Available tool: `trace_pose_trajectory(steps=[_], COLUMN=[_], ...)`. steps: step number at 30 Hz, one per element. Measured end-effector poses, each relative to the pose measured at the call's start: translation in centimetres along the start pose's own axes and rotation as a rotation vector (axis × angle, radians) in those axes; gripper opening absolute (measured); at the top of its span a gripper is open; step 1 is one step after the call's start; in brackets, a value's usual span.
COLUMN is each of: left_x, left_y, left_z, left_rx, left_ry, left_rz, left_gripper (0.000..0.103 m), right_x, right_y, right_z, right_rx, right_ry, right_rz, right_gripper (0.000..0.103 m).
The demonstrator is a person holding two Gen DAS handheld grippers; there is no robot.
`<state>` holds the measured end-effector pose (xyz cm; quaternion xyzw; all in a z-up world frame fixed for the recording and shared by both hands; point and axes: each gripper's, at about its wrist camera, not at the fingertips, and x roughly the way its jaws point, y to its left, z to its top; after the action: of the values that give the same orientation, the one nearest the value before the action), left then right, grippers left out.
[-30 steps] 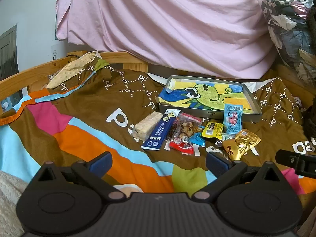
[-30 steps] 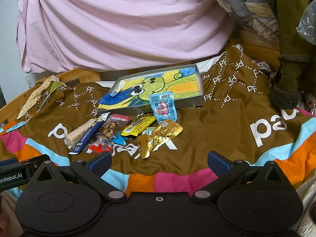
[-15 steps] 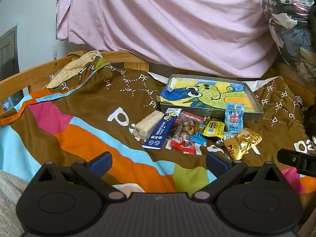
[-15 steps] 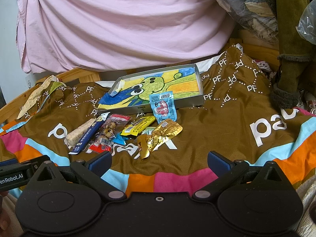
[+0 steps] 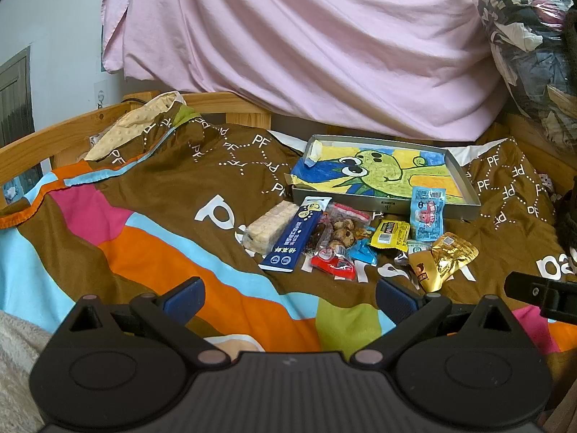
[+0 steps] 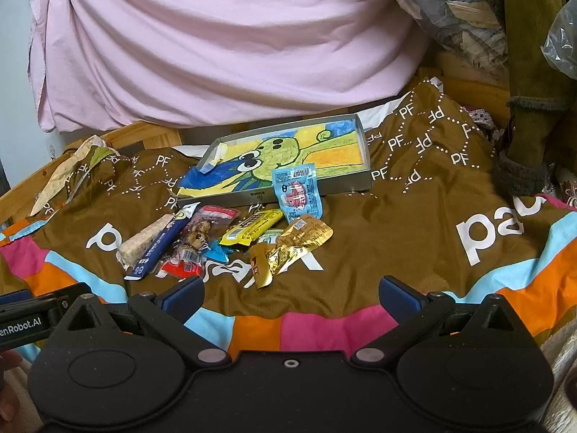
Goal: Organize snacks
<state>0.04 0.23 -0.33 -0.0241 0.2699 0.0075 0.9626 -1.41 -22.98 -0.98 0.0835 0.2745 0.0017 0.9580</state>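
The snack pile (image 5: 346, 238) lies on the brown blanket (image 5: 162, 195), ahead of both your grippers and touching neither; the grey tray (image 5: 465, 184) sits just behind it, the light-blue packet (image 5: 427, 213) propped against its near wall. Your left gripper (image 5: 288, 296) stands with fingers wide apart, empty; your right gripper (image 6: 292, 294) likewise. Bare blanket lies between tools and pile, and more right of the pile; a wooden rail (image 5: 54, 137) bounds the left. Wrappers overlap: gold pouch (image 6: 299, 245), yellow packet (image 6: 252, 229), navy stick (image 6: 162, 241).
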Motion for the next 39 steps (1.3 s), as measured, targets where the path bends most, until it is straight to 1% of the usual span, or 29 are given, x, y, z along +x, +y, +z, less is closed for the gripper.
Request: trace_pose_trajectory(steps=[8,11,18,24,26,30,33,35,39], left_x=[0.1,0.1,0.2,0.6,0.8,1.4,1.9,2.3,3.2], left_y=[0.1,0.2,0.2,0.1,0.1,0.1,0.3,0.4,0.3], left_z=[-0.2,-0.2,-0.2,0.3,0.4,0.4,0.7,1.1,2.0], left_rx=[0.002,0.002,0.002,-0.009,-0.012,-0.015,-0.028,-0.034,-0.007], left_ry=[0.002,0.002,0.010,0.026,0.029,0.055,0.071,0.080,0.083], left_rz=[0.004,0.003,0.005,0.008,0.003,-0.005,-0.004,-0.006,-0.016], left_gripper=[0.103,0.103,0.103,0.103,0.103,0.103,0.103,0.103,0.103], right_x=[0.1,0.0,0.6,1.6,1.8,2.2,2.9,3.5,5.2], right_y=[-0.1,-0.1,0.1,-0.1,0.1,0.8,1.1,1.1,0.7], right_z=[-0.2,-0.2,0.2,1.2,1.7,2.7,3.3,3.6,4.1], right_rx=[0.006,0.013,0.020,0.030,0.009,-0.079,-0.143,-0.168,-0.174], right_ry=[0.002,-0.007,0.018,0.036,0.019,-0.031,-0.035,-0.021,0.055], right_rz=[0.006,0.023,0.044,0.057,0.060,0.053,0.038,0.010,-0.021], right_gripper=[0.103,0.102,0.103,0.102,0.102,0.102,0.102,0.102,0.102])
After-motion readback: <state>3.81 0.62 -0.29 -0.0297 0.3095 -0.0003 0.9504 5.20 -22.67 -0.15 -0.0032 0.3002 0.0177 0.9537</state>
